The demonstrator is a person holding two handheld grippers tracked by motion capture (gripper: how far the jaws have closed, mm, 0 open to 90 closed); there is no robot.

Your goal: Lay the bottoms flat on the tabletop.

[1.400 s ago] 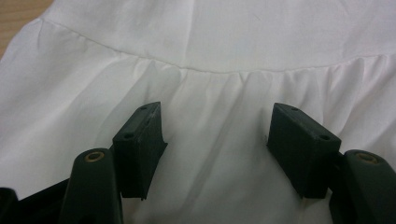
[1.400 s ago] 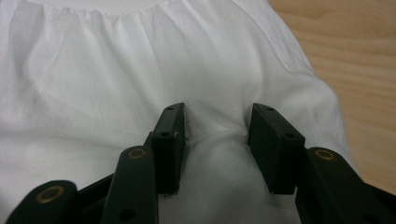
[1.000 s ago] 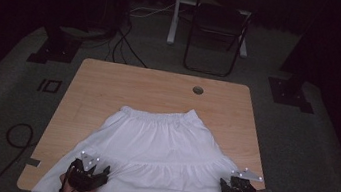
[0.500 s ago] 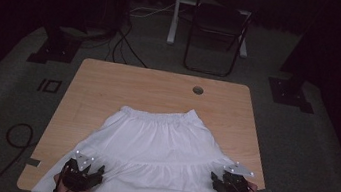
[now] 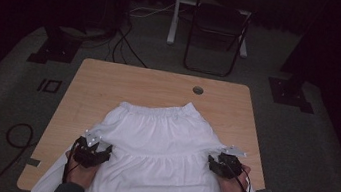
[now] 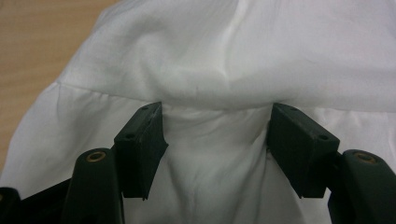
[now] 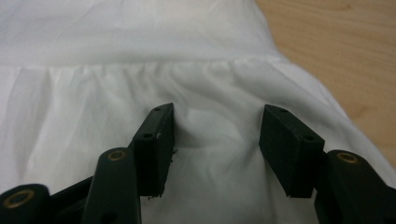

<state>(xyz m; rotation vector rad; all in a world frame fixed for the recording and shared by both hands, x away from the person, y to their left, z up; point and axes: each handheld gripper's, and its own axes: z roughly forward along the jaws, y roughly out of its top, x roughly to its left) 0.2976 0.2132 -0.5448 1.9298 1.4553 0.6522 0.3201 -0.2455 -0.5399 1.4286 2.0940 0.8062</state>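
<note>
A white tiered skirt (image 5: 161,145) lies flat on the wooden table (image 5: 135,83), waistband at the far end and hem hanging over the near edge. My left gripper (image 5: 92,151) rests on the skirt's left side. In the left gripper view its jaws (image 6: 215,126) stand open, with a hump of skirt cloth (image 6: 233,56) between them and a fold lying over their tips. My right gripper (image 5: 223,165) sits on the skirt's right side by the gathered seam. Its jaws (image 7: 215,126) have just been opening; slack cloth (image 7: 116,46) lies between them, untouched by the pads.
Bare wood (image 7: 355,46) runs along the skirt's right edge and also along its left (image 6: 28,46). A round cable hole (image 5: 198,90) sits near the table's far edge. Beyond the table stand a dark folding chair (image 5: 215,31) and a white post (image 5: 175,11). Cables (image 5: 16,135) lie on the floor.
Both grippers have slid away from the near edge, farther up the skirt. The right one has also shifted inward to the left. The skirt itself lies much as before.
</note>
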